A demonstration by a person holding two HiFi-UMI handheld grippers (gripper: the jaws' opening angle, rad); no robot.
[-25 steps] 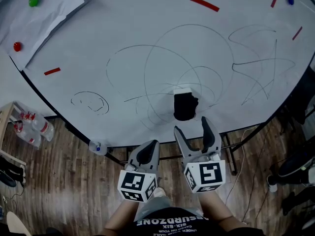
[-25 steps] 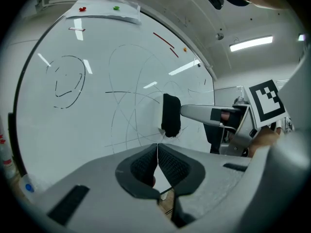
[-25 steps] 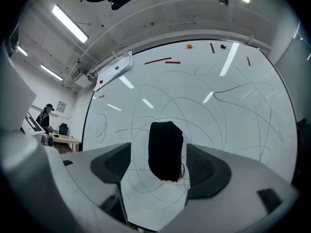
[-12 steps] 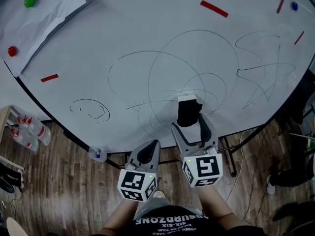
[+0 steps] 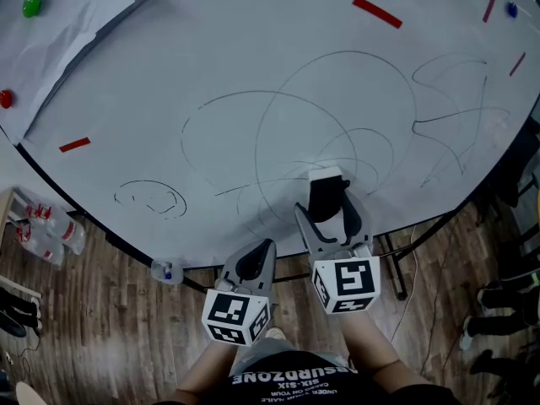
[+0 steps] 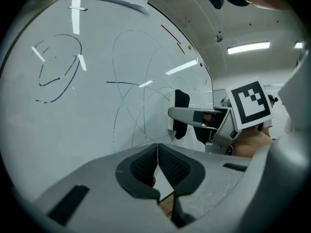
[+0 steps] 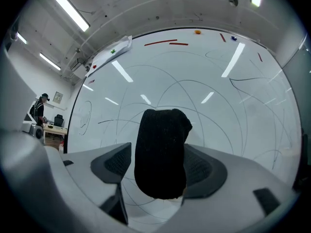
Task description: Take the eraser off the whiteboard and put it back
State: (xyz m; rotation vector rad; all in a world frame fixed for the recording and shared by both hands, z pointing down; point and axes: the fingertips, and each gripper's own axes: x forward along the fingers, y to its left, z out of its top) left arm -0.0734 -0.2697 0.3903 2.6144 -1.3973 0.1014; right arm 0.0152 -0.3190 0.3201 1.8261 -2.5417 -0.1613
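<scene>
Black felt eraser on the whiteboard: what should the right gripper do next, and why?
Likely close the right gripper on the black felt eraser: its jaws straddle it, with a sliver of the white whiteboard visible beside one pad, so nothing is gripped yet.

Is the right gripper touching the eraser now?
Cannot tell. In the right gripper view the eraser stands between the open jaws of the right gripper: a thin gap shows at one edge, but the other edge overlaps its pad.

Whiteboard [image 5: 211, 49]: white, covered in thin pen loops [image 5: 337, 116].
Lower edge: black eraser [image 5: 325, 197] against the board.
Top left: paper sheet [image 5: 67, 15] with green magnet [image 5: 32, 6] and red magnet [image 5: 6, 99].
Scattered: red strips [image 5: 377, 12], blue magnet [image 5: 510, 9].
</scene>
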